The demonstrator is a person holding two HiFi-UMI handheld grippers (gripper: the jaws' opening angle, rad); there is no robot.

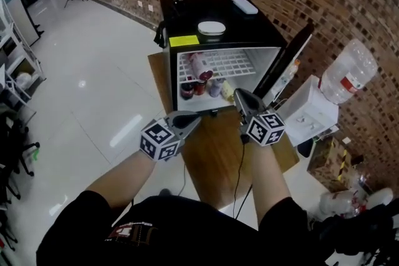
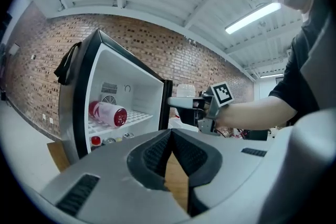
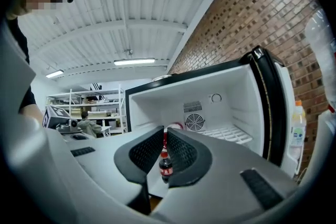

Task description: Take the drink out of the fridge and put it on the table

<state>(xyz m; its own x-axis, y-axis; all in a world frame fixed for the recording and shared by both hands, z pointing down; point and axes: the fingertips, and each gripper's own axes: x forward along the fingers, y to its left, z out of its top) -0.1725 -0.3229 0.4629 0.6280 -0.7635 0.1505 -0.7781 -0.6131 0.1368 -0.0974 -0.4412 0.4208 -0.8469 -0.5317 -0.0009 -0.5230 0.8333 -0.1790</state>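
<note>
The left gripper (image 2: 170, 132) has its jaws pressed together, empty. The right gripper (image 3: 164, 136) has its jaws a slit apart. Straight ahead beyond them, untouched, a small cola bottle (image 3: 165, 167) stands inside the open mini fridge (image 3: 231, 97).

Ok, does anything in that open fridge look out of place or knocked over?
One thing: a red and white drink lies on its side on the wire shelf of the mini fridge, while the cola bottle on the level below stands upright. Nothing looks spilled or damaged.
</note>
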